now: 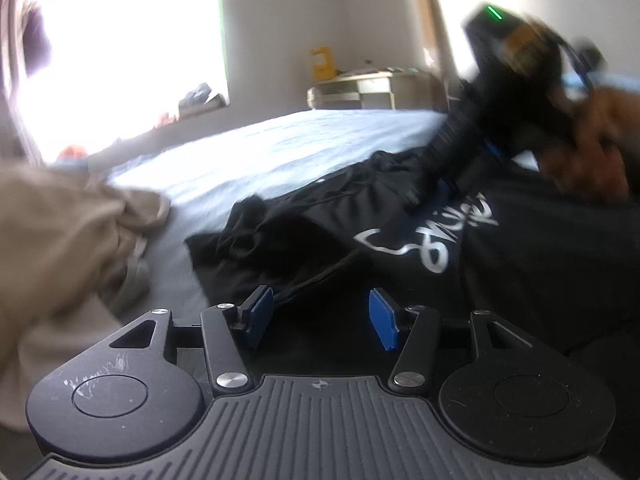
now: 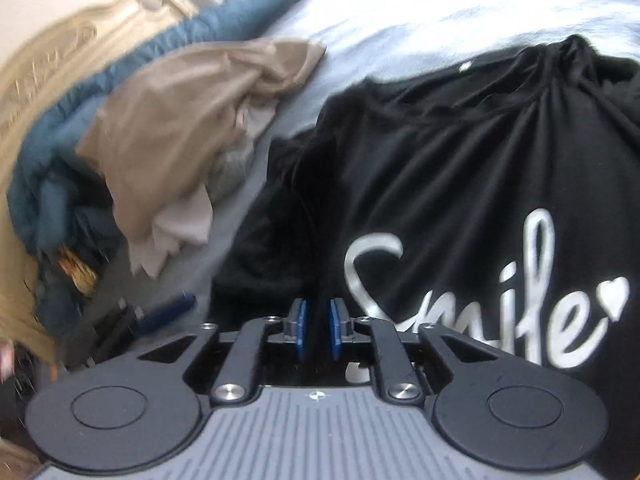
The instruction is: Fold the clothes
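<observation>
A black T-shirt (image 2: 460, 168) with a white "Smile" print (image 2: 480, 300) lies crumpled on the pale blue bed sheet (image 2: 420, 20). My right gripper (image 2: 318, 330) has its blue pads close together, with a ridge of the shirt's black cloth filling the gap. In the left wrist view the T-shirt (image 1: 520, 260) sits at the right. A hand holds the blurred right gripper (image 1: 420, 196) down on it by the print. My left gripper (image 1: 322, 320) hovers open just above black cloth and a thin cord, its pads (image 1: 262, 316) touching nothing.
A beige garment (image 2: 180, 120) lies heaped on a teal blanket (image 2: 60, 160) by an ornate gold headboard (image 2: 48, 60). Another black garment with a drawstring (image 1: 280, 224) lies left of the shirt. The beige garment (image 1: 60, 240) is at my left. A nightstand (image 1: 360, 88) stands beyond the bed.
</observation>
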Motion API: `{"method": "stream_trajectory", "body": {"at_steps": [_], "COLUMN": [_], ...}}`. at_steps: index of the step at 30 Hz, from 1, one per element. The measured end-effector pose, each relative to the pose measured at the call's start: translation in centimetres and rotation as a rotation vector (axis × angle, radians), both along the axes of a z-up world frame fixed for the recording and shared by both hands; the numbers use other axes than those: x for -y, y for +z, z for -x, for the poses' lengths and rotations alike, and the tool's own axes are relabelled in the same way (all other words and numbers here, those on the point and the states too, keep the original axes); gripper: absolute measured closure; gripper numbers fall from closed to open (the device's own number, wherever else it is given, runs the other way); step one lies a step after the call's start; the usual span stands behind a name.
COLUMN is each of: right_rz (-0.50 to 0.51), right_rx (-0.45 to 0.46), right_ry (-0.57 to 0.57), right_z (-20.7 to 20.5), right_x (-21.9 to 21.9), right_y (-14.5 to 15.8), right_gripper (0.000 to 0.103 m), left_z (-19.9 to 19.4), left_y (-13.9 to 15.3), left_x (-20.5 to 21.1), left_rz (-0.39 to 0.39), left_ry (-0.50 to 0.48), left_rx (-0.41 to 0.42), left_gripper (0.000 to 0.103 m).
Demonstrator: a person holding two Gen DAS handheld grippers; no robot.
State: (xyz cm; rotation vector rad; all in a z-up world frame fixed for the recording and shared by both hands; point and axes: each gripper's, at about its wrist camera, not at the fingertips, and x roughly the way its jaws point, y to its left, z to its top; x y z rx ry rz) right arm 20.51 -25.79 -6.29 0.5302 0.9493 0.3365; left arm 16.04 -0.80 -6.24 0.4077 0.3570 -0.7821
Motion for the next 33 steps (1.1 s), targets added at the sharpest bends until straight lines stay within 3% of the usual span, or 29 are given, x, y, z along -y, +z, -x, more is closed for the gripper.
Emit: {"method": "stream_trajectory", "body": {"at_steps": [2, 5, 9, 11, 18, 21, 23, 24, 30, 33], "right_rz": [-0.019, -0.071, -0.170, -0.200, -0.165, -0.135, -0.129, -0.125, -0.154, -0.175], "right_rx": [0.028, 0.037, -0.015, -0.047, -0.137, -0.149, -0.136, -0.129, -0.114, -0.114], "right_ry": [-0.030, -0.059, -0.071, -0.068, -0.047, -0.017, -0.004, 0.002, -0.010, -0.020], "right_z": [-0.3, -2.2, -6.1, -8.0, -12.8, -13.6, -13.3, -13.1, -12.7, -12.8], "right_x": [1.0, 1.9, 2.3, 2.2, 0.4, 0.1, 0.5, 0.7, 2.1, 2.5], "right_y": [0.7, 1.2, 0.7, 0.3, -1.0, -1.8, -2.0, -2.1, -2.5, -2.7], "right_gripper": [0.066, 0.061, 0.056, 0.049, 0.048, 0.061, 0.080, 0.084, 0.089, 0.089], "left_z": [0.2, 0.1, -0.6, -1.0, -1.3, -1.0, -1.2, -1.3, -2.4, -2.6], "left_y": [-0.1, -0.4, -1.1, -1.2, -0.8, -0.4, -0.3, -0.2, -0.3, -0.8], "left_x": [1.8, 4.6, 6.8, 7.0, 6.1, 4.7, 3.8, 3.3, 3.4, 4.5], "left_rz": [-0.060, -0.153, -0.227, -0.230, -0.190, -0.164, -0.143, -0.133, -0.142, -0.196], "left_ry": [-0.021, -0.046, -0.064, -0.061, -0.074, -0.078, -0.077, -0.076, -0.054, -0.077], "left_rx": [0.043, 0.103, 0.117, 0.095, 0.055, 0.054, 0.041, 0.034, 0.040, 0.069], "left_gripper": [0.050, 0.050, 0.051, 0.053, 0.059, 0.059, 0.059, 0.059, 0.061, 0.062]}}
